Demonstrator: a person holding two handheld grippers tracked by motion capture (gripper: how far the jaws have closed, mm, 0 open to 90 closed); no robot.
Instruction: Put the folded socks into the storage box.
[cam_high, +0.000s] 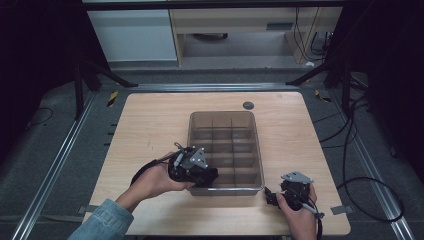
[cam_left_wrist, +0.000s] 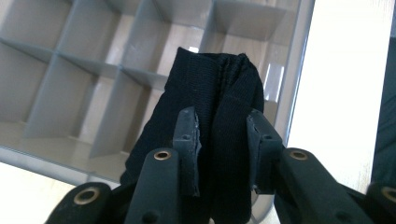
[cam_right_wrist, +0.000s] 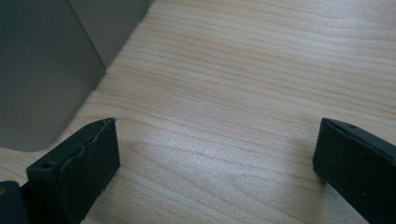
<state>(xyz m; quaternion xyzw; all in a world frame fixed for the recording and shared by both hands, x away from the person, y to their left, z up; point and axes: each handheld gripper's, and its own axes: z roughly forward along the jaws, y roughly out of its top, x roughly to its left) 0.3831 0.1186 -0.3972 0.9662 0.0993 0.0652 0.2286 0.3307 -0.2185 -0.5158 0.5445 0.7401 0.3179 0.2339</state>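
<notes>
A: What is the left gripper (cam_high: 212, 176) doing?

B: It is clamping a folded piece of black knitted fabric (cam_left_wrist: 212, 126), maybe a sock, though I cannot tell for sure. In the left gripper view the two pads are pressing on the cloth from both sides, and the bundle is standing up between them.

A: And where is that cloth sitting?

B: It is hanging over the near end of the clear plastic divided organizer bin (cam_high: 259, 150), above the compartments by the near wall. Which cell exactly, I cannot tell. In the high view the gripper is reaching in over the bin's near left corner.

A: How is the right gripper (cam_high: 270, 196) looking?

B: Its jaws are standing wide apart with nothing between them. It is resting low over the wooden table (cam_high: 150, 125), just beside the bin's near right corner, well apart from the cloth. The right gripper view is showing bare wood grain (cam_right_wrist: 233, 93) and the bin's grey wall (cam_right_wrist: 46, 70).
</notes>
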